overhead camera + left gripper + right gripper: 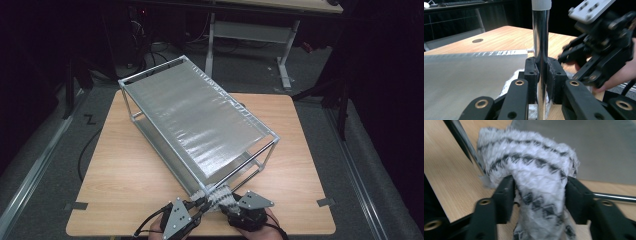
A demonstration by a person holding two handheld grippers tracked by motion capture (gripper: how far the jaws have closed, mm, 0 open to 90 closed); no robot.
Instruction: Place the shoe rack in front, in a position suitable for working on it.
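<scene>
Cloth at the rack's near corner, post pinned

The left gripper (543,75) is clamped on the rack's chrome post (540,37); the right gripper (539,195) straddles the patterned white cloth (529,170) at the rack (195,115)'s near corner — pads touching its sides, though a firm pinch I cannot confirm. Likely step: wiping or threading the cloth around that post (a judgement). Next calls for a sure grip; the table edge (200,231) lies close behind — open room right.

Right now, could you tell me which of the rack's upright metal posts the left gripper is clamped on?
The left gripper clamps the corner post nearest the person, beside the patterned cloth; the rack's other posts stand farther off, untouched.
</scene>
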